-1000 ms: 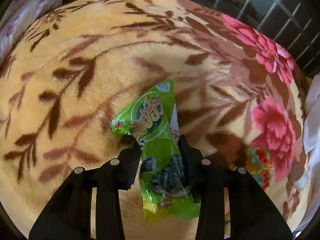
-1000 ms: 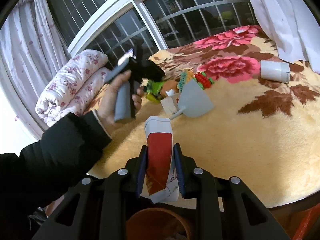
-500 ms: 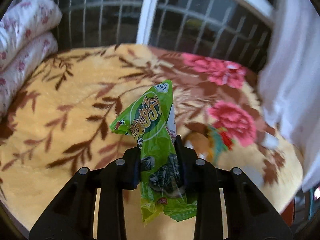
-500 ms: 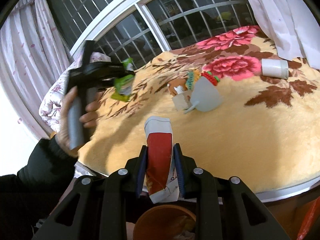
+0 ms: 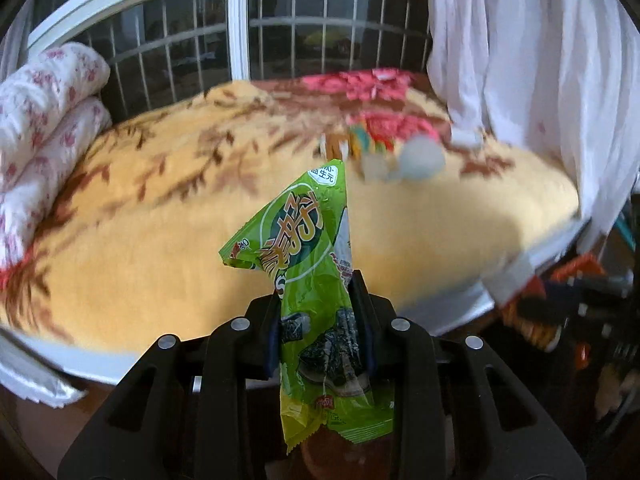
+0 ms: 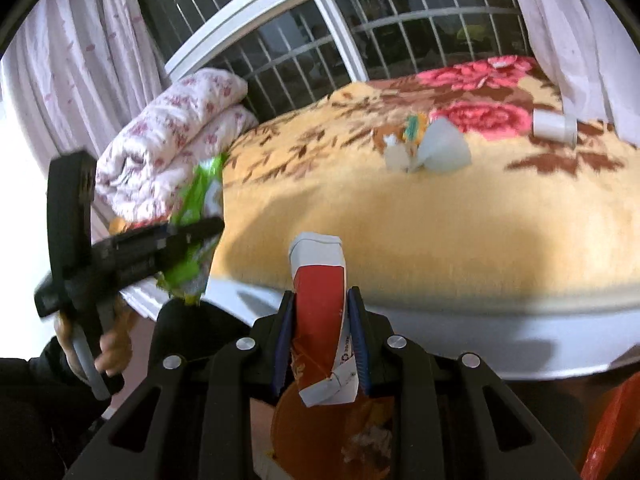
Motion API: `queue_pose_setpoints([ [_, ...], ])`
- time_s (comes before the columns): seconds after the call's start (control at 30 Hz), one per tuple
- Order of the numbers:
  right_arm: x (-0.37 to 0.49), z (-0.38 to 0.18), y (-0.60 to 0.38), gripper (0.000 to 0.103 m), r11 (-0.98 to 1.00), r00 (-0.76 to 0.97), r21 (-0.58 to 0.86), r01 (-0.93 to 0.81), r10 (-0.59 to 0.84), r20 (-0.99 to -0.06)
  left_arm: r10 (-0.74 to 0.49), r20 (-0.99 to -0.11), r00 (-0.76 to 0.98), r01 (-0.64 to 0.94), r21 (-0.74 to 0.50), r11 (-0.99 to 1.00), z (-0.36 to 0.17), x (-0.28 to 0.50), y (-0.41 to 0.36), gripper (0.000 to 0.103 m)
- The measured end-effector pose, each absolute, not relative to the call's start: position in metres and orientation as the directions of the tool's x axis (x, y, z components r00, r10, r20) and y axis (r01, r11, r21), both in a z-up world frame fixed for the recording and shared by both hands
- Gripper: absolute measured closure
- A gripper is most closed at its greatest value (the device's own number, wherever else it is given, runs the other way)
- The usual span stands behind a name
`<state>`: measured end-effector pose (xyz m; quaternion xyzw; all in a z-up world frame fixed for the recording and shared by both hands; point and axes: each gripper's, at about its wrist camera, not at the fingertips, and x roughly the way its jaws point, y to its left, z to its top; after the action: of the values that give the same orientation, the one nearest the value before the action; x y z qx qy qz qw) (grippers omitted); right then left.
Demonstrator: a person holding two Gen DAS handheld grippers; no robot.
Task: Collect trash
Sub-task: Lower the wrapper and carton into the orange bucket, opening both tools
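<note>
The left gripper (image 5: 320, 320) is clamping a crinkly green plastic snack wrapper (image 5: 308, 272) between its jaws, the glossy film sticking up in a pointed fold and hanging down below them. The right gripper (image 6: 320, 336) is pinching a flattened red-and-white paper carton (image 6: 320, 312), its jaws closed on the creased card, directly above a round brown bin (image 6: 320, 428) with scraps lying inside. Both pieces of trash are being held off the bed's near edge.

The bed is wearing a plush yellow blanket (image 6: 420, 216) patterned with brown leaves and pink flowers. On it are lying a translucent plastic cup (image 6: 444, 148) on its side, just beside torn paper scraps (image 6: 396, 156), and a white cylindrical container (image 6: 554, 126) well apart near the curtain (image 5: 520, 60). A rolled floral quilt (image 6: 176, 128) is sitting by the barred window (image 5: 240, 36).

In the right wrist view, the person's left hand (image 6: 108, 344) is gripping the left tool's grey handle, tilting it forward.
</note>
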<state>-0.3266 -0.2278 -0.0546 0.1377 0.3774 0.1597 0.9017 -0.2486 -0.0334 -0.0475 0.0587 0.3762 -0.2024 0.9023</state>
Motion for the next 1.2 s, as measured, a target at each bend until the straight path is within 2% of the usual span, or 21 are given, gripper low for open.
queue_pose_setpoints([
  [0.43, -0.360, -0.130, -0.197, 0.076, 0.918, 0.490, 0.359, -0.167, 0.393, -0.778, -0.314, -0.869, 0.382, 0.449, -0.122, 0.885, -0.163, -0.272, -0.023, 0.074],
  [0.87, -0.341, -0.200, -0.187, 0.075, 0.926, 0.312, 0.353, -0.136, 0.378, -0.871, -0.176, -0.967, 0.187, 0.496, -0.062, 0.866, -0.237, -0.261, -0.052, 0.074],
  [0.9, -0.339, -0.203, -0.185, 0.073, 0.926, 0.302, 0.351, -0.139, 0.378, -0.875, -0.173, -0.969, 0.176, 0.497, -0.064, 0.865, -0.240, -0.260, -0.053, 0.071],
  [0.97, -0.335, -0.207, -0.183, 0.062, 0.927, 0.278, 0.345, -0.145, 0.373, -0.885, -0.153, -0.978, 0.144, 0.498, -0.062, 0.865, -0.247, -0.257, -0.054, 0.058],
  [1.0, -0.335, -0.210, -0.182, 0.050, 0.930, 0.272, 0.338, -0.147, 0.367, -0.890, -0.137, -0.983, 0.125, 0.498, -0.058, 0.865, -0.252, -0.257, -0.054, 0.037],
  [1.03, -0.335, -0.211, -0.182, 0.049, 0.933, 0.272, 0.331, -0.143, 0.359, -0.893, -0.131, -0.984, 0.117, 0.495, -0.057, 0.867, -0.254, -0.256, -0.055, 0.026],
  [1.2, -0.335, -0.211, -0.189, 0.049, 0.932, 0.280, 0.346, -0.110, 0.364, -0.888, -0.131, -0.985, 0.111, 0.490, -0.060, 0.870, -0.256, -0.257, -0.054, 0.025],
])
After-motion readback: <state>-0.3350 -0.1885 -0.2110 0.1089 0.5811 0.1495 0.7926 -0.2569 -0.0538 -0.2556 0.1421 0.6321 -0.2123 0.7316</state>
